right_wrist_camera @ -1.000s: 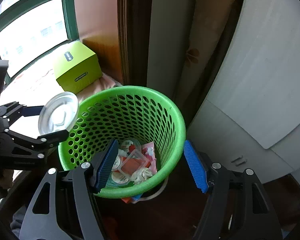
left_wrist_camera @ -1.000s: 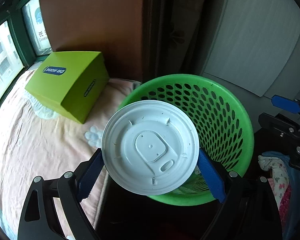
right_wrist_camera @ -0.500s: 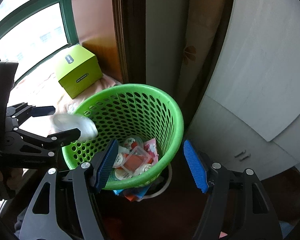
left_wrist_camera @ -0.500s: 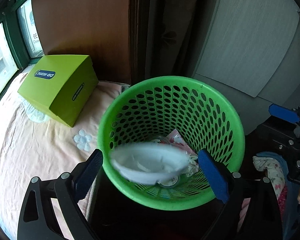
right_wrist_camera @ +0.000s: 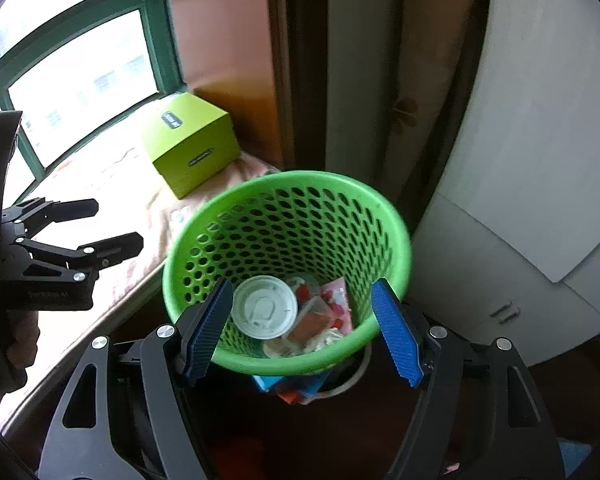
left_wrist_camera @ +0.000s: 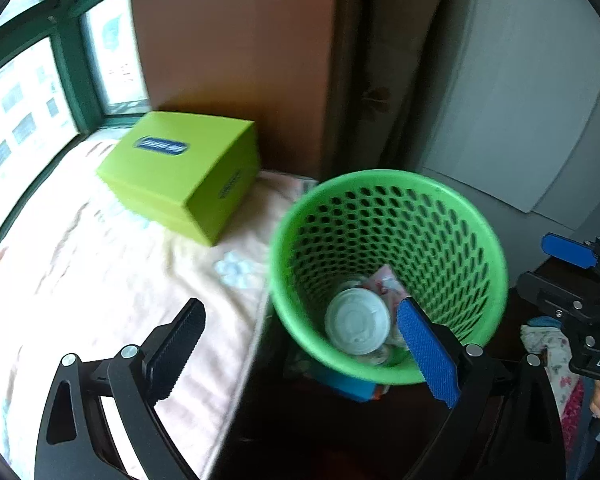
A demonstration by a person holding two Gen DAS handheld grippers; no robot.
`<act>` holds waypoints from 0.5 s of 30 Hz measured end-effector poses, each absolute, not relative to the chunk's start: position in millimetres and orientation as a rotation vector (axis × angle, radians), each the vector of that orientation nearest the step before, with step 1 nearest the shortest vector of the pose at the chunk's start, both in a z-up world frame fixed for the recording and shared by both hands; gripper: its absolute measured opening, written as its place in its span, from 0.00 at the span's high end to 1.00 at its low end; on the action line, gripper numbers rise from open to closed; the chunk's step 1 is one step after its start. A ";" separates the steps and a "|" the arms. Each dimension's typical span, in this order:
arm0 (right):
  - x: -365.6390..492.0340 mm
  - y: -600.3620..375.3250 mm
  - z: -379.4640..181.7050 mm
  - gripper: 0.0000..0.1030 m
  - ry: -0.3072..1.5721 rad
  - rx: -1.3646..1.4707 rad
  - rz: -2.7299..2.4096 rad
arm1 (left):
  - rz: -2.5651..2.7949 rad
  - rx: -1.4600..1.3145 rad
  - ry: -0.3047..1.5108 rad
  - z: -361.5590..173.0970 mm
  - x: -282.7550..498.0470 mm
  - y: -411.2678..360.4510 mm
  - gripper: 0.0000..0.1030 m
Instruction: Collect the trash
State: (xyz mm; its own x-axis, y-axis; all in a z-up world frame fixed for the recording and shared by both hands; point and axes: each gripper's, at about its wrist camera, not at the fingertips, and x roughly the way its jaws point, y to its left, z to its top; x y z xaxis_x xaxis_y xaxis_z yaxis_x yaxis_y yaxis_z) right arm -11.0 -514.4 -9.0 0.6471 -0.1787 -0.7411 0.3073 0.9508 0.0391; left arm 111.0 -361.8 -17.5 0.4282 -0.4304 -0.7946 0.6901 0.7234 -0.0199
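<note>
A white plastic lid (left_wrist_camera: 358, 326) (right_wrist_camera: 265, 307) lies flat inside the green perforated basket (left_wrist_camera: 384, 178) (right_wrist_camera: 284, 180), on top of red and pink wrappers (right_wrist_camera: 324, 312). My left gripper (left_wrist_camera: 300, 312) (right_wrist_camera: 116, 224) is open wide and holds nothing; it hovers over the basket's left rim and the bed edge. My right gripper (right_wrist_camera: 302, 286) (left_wrist_camera: 540, 268) hangs above the basket's near rim with its jaws opening. The blue pads (right_wrist_camera: 396, 336) touch nothing, and only the basket far below shows between them.
A lime-green box (left_wrist_camera: 180, 176) (right_wrist_camera: 192, 140) sits on a peach blanket (left_wrist_camera: 80, 280) by the window. Behind the basket stand a brown panel and a white cabinet (right_wrist_camera: 520, 160). A blue and red packet (right_wrist_camera: 288, 386) lies under the basket. Patterned cloth (left_wrist_camera: 556, 356) is at the right.
The white lid left my left gripper, fell and now lies in the basket. The left gripper has drawn back to the left, over the bed edge. The right jaws stand slightly wider.
</note>
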 end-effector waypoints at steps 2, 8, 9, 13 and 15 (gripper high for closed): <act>-8.9 -506.1 -9.7 0.30 0.819 0.171 -0.263 | -0.698 0.312 0.879 -14.2 113.4 -348.5 0.09; 0.5 -481.0 -10.0 0.28 0.810 0.177 -0.218 | -0.614 0.271 0.876 -6.6 119.7 -305.1 0.09; 1.8 -476.8 -9.4 0.28 0.807 0.174 -0.214 | -0.597 0.265 0.873 -5.3 119.9 -296.7 0.09; 8.1 -456.7 -8.4 0.27 0.797 0.172 -0.187 | -0.547 0.244 0.845 1.5 118.1 -267.3 0.09; 11.1 -446.8 -7.5 0.25 0.795 0.170 -0.174 | -0.522 0.231 0.835 3.4 117.4 -252.8 0.09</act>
State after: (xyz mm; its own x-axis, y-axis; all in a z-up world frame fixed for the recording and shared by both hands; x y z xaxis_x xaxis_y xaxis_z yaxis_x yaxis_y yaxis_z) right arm 11.1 -446.8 -7.5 0.6878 -0.0904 -0.7203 0.2181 0.9721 0.0863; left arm 117.4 -252.8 3.4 0.5552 -0.3491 -0.7549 0.5263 0.8503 -0.0061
